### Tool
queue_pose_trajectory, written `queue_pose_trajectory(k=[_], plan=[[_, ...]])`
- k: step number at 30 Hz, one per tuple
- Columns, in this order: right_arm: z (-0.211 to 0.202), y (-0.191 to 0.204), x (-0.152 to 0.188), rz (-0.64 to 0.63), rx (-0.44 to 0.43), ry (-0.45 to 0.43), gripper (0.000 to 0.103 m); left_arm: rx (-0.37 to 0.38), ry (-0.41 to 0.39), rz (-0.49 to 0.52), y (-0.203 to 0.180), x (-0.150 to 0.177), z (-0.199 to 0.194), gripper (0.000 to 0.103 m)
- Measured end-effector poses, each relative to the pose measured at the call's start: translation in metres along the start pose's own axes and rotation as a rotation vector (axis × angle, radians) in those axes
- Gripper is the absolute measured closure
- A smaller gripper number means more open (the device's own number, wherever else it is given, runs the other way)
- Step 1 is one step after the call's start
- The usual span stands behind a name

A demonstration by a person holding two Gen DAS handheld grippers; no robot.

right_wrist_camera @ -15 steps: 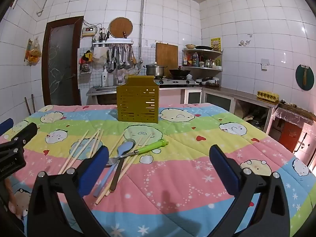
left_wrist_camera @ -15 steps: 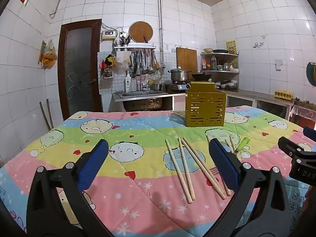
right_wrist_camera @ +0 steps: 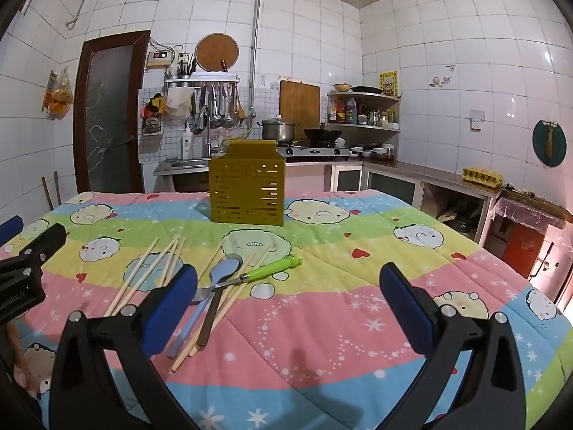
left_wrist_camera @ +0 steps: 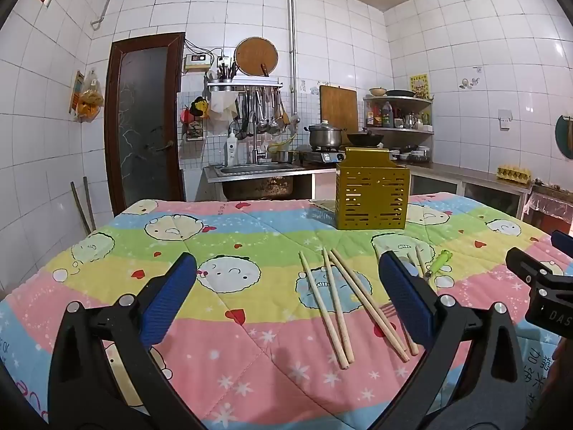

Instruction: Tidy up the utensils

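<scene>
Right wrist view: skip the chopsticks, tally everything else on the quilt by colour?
Yellow: 1, the utensil holder
Light blue: 1, the spoon
Green: 1, the green-handled utensil
Dark brown: 1, the dark-handled utensil
Total: 4

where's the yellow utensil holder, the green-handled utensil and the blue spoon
yellow utensil holder (right_wrist_camera: 247,193): right wrist view, middle of its slotted front wall
green-handled utensil (right_wrist_camera: 274,268): right wrist view, middle of its green handle
blue spoon (right_wrist_camera: 224,270): right wrist view, its bowl
</scene>
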State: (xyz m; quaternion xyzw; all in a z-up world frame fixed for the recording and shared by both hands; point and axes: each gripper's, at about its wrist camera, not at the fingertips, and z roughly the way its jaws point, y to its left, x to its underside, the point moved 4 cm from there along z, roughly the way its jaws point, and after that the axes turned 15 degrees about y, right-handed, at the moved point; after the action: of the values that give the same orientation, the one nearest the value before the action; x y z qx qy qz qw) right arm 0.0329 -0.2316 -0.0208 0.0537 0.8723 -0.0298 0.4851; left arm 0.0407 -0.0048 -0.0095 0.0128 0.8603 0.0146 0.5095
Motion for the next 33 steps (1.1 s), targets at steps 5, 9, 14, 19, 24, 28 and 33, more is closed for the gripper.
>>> queue_pose_trajectory(k=[5, 9, 14, 19, 24, 28, 33], plan=[[-0.003, -0.006, -0.001, 0.004, -0.002, 0.0, 0.004, 0.005, -0.005, 0.0, 0.0, 0.0, 0.004, 0.005], [-0.003, -0.005, 0.001, 0.002, 0.001, -0.004, 0.004, 0.006, -0.003, 0.002, -0.005, 0.0, 0.005, 0.005], [-0.005, -0.004, -0.001, 0.004, 0.009, -0.007, 0.004, 0.007, -0.002, 0.0, -0.004, 0.002, 0.006, 0.005], [-0.005, -0.005, 0.0, 0.004, 0.011, -0.009, 0.004, 0.008, -0.001, 0.003, -0.011, 0.003, 0.007, 0.005], [-0.004, -0.005, 0.0, 0.004, 0.011, -0.01, 0.004, 0.015, 0.001, -0.002, -0.003, 0.003, 0.004, 0.005], [-0.005, -0.005, 0.0, 0.005, 0.011, -0.009, 0.004, 0.014, 0.0, 0.0, -0.007, 0.005, 0.002, 0.005], [-0.004, -0.006, 0.0, 0.007, 0.012, -0.011, 0.004, 0.015, 0.003, -0.002, -0.001, 0.002, 0.004, 0.005]])
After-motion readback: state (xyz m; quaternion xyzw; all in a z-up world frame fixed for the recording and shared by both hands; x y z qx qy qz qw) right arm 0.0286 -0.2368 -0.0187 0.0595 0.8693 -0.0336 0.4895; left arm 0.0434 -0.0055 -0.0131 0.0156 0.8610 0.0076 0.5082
